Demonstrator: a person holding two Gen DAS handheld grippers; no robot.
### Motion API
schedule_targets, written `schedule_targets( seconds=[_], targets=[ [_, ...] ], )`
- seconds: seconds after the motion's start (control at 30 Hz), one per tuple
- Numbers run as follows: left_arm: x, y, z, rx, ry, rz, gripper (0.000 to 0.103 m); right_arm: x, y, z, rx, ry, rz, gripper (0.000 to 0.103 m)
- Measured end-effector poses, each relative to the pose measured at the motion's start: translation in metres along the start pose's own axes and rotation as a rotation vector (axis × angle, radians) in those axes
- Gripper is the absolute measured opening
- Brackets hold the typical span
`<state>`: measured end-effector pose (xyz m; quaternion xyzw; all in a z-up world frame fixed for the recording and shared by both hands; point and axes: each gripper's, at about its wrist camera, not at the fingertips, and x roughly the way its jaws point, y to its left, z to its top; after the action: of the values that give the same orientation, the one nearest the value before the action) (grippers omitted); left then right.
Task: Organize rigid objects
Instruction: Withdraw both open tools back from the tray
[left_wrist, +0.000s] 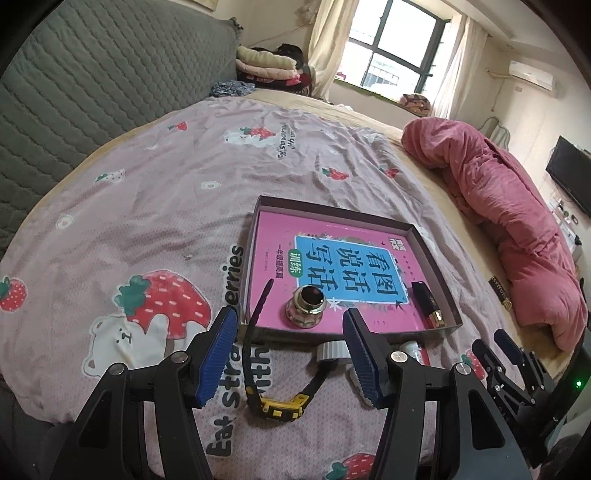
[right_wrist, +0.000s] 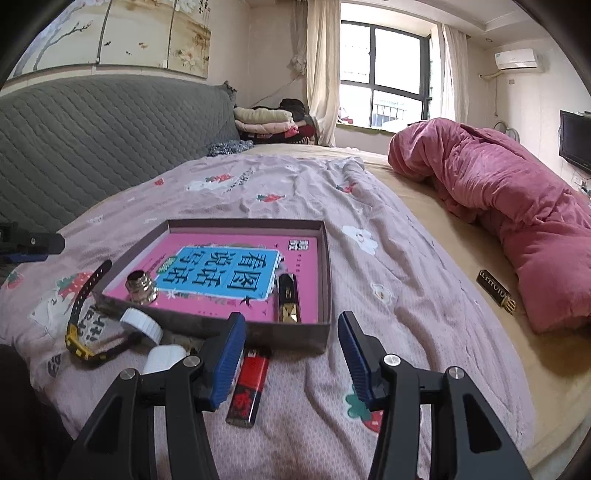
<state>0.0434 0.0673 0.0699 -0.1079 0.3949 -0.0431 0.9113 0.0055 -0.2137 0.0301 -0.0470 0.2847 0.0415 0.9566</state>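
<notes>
Both grippers are hovering low over the bed, and neither is holding anything. The left gripper (left_wrist: 290, 356) is standing released, jaws apart, with the yellow-and-black watch (left_wrist: 275, 404) lying on the strawberry sheet (left_wrist: 147, 192) right between and just below them. My read: the watch is the next pick, so the jaws should be coming down square over the chunky case, not the floppy strap, which is arching up over the box's near-left corner. The right gripper (right_wrist: 291, 360) is also open and empty; the red lighter (right_wrist: 249, 384) is lying just beside its left finger, so it needs shifting that way before closing. Beyond, the white cap (right_wrist: 142, 325) is resting against the box (right_wrist: 327, 258), whose near wall must be cleared. Inside, the metal bottle (right_wrist: 141, 289) and the black-and-gold case (right_wrist: 288, 297) are already sitting on the pink book (right_wrist: 221, 266).
</notes>
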Motion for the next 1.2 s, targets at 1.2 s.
schedule_targets(
  seconds=[1.2],
  targets=[
    [0.012, -0.003, -0.047, 0.059, 0.151, 0.015, 0.061, -0.020, 0.015, -0.014, -0.026, 0.090, 0.045, 0.052]
  ],
)
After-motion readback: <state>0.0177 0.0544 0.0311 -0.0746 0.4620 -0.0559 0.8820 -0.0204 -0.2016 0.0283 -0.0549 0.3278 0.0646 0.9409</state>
